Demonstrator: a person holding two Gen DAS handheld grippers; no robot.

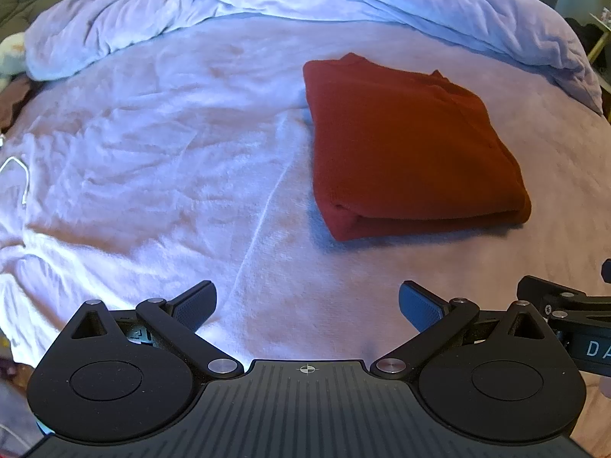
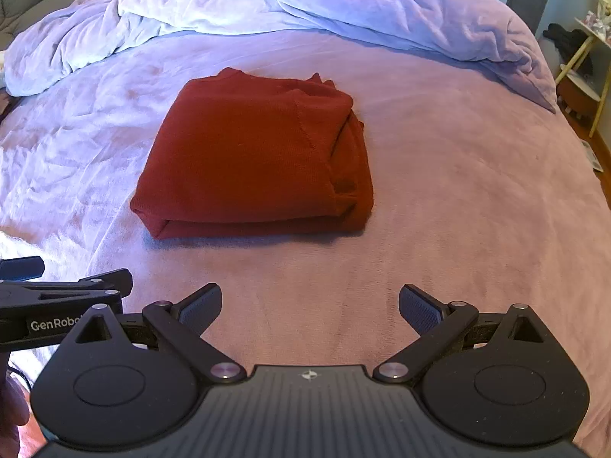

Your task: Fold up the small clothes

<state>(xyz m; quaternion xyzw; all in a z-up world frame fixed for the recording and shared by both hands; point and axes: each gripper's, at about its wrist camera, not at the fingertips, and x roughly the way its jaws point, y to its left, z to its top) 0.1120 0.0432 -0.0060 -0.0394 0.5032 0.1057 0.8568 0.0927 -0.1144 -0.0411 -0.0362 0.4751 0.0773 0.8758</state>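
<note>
A dark red garment point(image 1: 412, 145) lies folded into a thick rectangle on the lilac bed sheet point(image 1: 172, 160); it also shows in the right wrist view point(image 2: 252, 156). My left gripper point(image 1: 307, 301) is open and empty, held above the sheet in front of and to the left of the garment. My right gripper point(image 2: 310, 303) is open and empty, in front of the garment and slightly to its right. Neither gripper touches the cloth. Each gripper shows at the edge of the other's view.
A bunched lilac duvet point(image 2: 305, 0) lies across the far side of the bed. A small table with a yellow frame point(image 2: 584, 61) stands right of the bed. A white cable point(image 1: 19, 175) lies at the bed's left edge.
</note>
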